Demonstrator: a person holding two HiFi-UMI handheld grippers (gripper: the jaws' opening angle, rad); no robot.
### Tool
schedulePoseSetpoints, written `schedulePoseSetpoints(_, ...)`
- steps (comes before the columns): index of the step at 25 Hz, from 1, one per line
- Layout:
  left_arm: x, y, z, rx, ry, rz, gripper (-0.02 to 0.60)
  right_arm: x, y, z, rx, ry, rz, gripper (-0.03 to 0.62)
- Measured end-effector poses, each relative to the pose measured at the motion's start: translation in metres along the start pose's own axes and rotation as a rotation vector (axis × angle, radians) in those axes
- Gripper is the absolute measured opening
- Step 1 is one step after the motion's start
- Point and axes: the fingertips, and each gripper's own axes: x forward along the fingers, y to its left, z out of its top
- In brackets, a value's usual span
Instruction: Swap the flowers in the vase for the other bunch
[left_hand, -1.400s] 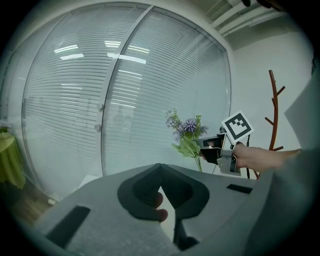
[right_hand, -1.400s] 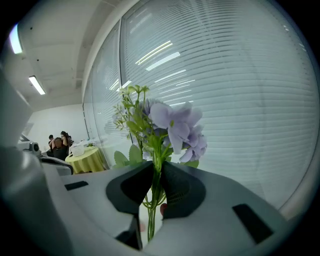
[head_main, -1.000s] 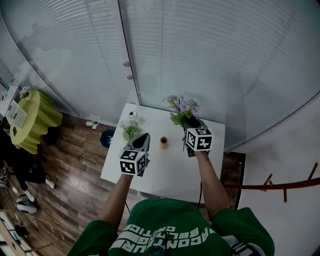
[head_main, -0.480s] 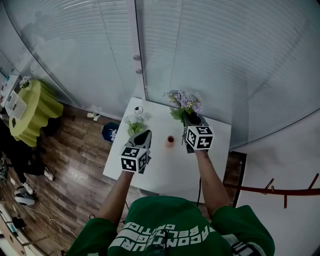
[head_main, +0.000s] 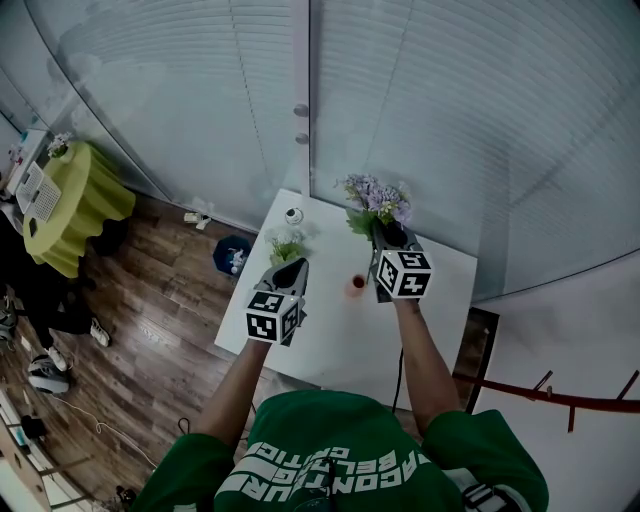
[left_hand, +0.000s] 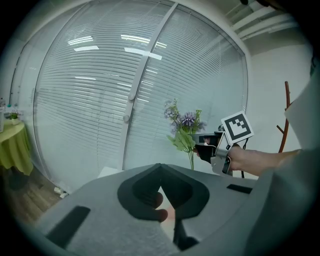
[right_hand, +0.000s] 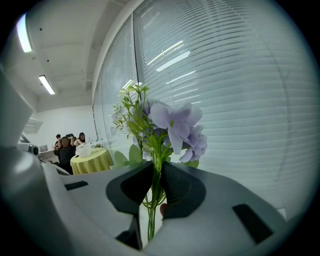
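My right gripper (head_main: 386, 234) is shut on the stems of a bunch of purple flowers (head_main: 375, 197), held upright above the white table (head_main: 340, 340). In the right gripper view the stems (right_hand: 152, 200) run down between the pads of the right gripper (right_hand: 155, 175). A small orange vase (head_main: 357, 287) stands on the table between both hands. A green-and-white bunch (head_main: 287, 245) lies just ahead of my left gripper (head_main: 293, 265), whose jaws (left_hand: 160, 167) meet at the tips with nothing in them. The left gripper view shows the purple flowers (left_hand: 185, 122) off to its right.
A small white object (head_main: 293, 214) sits at the table's far left corner. A glass wall with blinds (head_main: 420, 120) runs right behind the table. On the wooden floor to the left are a blue object (head_main: 233, 253) and a yellow-green covered table (head_main: 75, 205).
Both grippers have shifted left over the table. The right one, with the purple flowers, is closer to the vase; the left one now sits behind the green bunch.
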Motion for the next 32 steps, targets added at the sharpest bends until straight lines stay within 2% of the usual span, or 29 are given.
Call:
schedulePoseSetpoints(6, -0.007, 0.018, -0.004, 0.002, 0.023, 0.008, 0.002, 0.013, 0.009, -0.015, 0.001, 0.001, -0.006, 0.051)
schedulePoseSetpoints(12, -0.001, 0.026, -0.006, 0.000, 0.030, -0.004, 0.002, 0.019, 0.006, -0.052, 0.013, 0.040, -0.027, 0.051)
schedulePoseSetpoints(25, 0.013, 0.018, -0.013, -0.001, 0.052, -0.040, 0.002, 0.013, 0.005, -0.131, 0.030, 0.179, -0.045, 0.051)
schedulePoseSetpoints(32, 0.019, 0.018, -0.013, 0.002, 0.056, -0.040, 0.002, 0.011, 0.007, -0.154, 0.039, 0.207, -0.036, 0.051)
